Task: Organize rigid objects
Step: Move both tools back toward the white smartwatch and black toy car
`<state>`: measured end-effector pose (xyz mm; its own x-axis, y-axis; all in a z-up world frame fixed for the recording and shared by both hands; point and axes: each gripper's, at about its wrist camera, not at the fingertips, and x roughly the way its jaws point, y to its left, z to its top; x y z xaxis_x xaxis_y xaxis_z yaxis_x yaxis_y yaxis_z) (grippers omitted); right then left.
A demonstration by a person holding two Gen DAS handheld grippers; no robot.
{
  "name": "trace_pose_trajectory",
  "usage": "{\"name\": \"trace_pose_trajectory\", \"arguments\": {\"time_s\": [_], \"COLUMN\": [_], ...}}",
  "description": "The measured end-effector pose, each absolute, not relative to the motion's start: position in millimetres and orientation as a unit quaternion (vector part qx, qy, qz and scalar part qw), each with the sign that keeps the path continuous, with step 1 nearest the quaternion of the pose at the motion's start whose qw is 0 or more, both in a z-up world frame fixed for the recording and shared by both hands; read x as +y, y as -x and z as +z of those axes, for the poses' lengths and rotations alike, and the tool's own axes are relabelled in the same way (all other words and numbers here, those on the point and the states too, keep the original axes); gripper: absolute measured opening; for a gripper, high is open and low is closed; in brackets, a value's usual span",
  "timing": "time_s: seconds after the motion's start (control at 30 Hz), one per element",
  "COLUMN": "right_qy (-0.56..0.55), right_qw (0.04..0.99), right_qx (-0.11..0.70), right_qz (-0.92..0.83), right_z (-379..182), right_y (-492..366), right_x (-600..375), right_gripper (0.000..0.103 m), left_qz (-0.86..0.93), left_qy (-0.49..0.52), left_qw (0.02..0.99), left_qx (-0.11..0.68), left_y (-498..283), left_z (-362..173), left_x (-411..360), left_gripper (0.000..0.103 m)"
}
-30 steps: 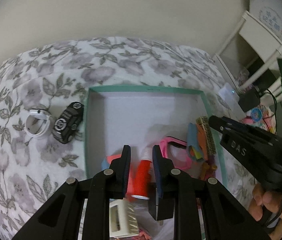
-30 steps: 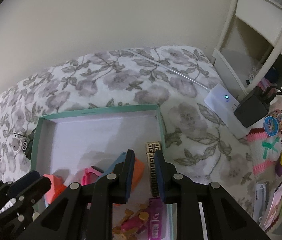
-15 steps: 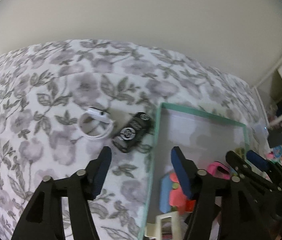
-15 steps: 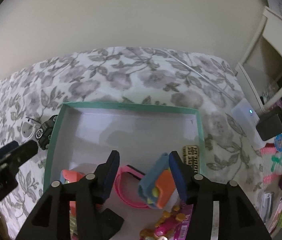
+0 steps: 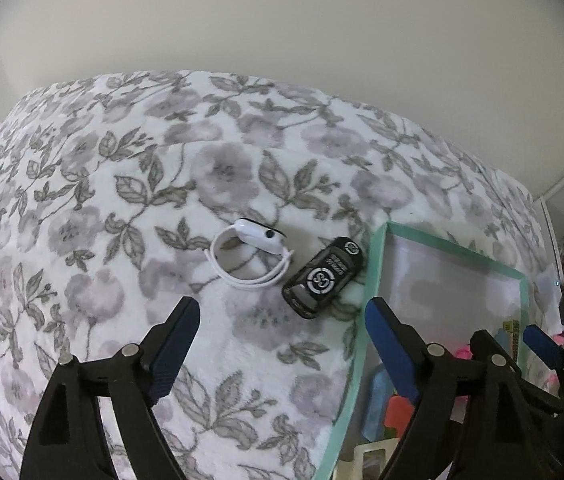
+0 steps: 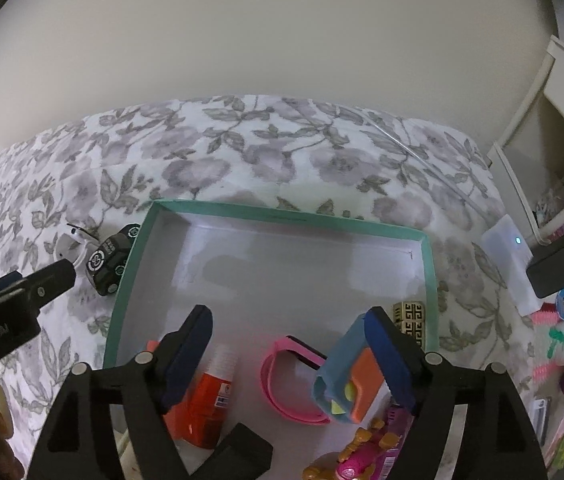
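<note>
though boxed, two watches (image 5: 250, 256) (one outside)

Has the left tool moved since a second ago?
Yes. The left tool has swung left, off the teal box, toward the black toy car, jaws opening, empty.

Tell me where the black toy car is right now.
The black toy car lies on the floral blanket just outside the left wall of the teal-rimmed box, with the white smartwatch on its other side; it shows left of centre in the right wrist view.
</note>
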<state>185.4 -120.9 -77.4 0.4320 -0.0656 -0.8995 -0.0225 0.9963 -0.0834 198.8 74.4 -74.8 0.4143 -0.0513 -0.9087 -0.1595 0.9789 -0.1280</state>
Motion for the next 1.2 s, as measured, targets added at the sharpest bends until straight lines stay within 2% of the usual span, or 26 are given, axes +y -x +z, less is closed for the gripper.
{"name": "trace_pose_trajectory", "arguments": {"time_s": [0.1,0.2,0.23,0.27,0.3,0.33,1.2], "right_qy": [0.040,0.040,0.041,0.042,0.042,0.043,0.045], "right_qw": [0.845,0.844,0.844,0.844,0.844,0.844,0.857], "right_qx": [0.533,0.534,0.535,0.535,0.534,0.534,0.510], "right_qz": [-0.014,-0.014,-0.014,-0.015,-0.014,-0.014,0.053], "right_z": [-78.0,-79.2,-79.8,-80.4,-80.7,-80.9,-87.7], "right_y": [-185.7,-186.3,-186.5,-186.6,-186.5,-186.5,-182.0], "right_x": [-120.0,-119.0,-118.7,-118.5,-118.0,-117.5,-56.2], "right_gripper": [0.092,0.095,0.100,0.103,0.103,0.103,0.103], "left_qz": [0.039,0.050,0.052,0.054,0.057,0.060,0.076], "left_qy": [0.102,0.103,0.104,0.104,0.105,0.105,0.175], "left_qw": [0.835,0.836,0.836,0.836,0.837,0.838,0.829], "left_qx": [0.540,0.537,0.536,0.535,0.535,0.533,0.526], "left_y": [-199.2,-199.5,-199.5,-199.6,-200.1,-200.2,-210.2], "left_z": [-76.4,-77.0,-77.2,-77.6,-78.0,-78.1,-105.1], "left_x": [79.8,85.8,87.9,90.1,92.7,95.3,159.4], "left_gripper": [0.089,0.089,0.090,0.094,0.101,0.102,0.102]}}
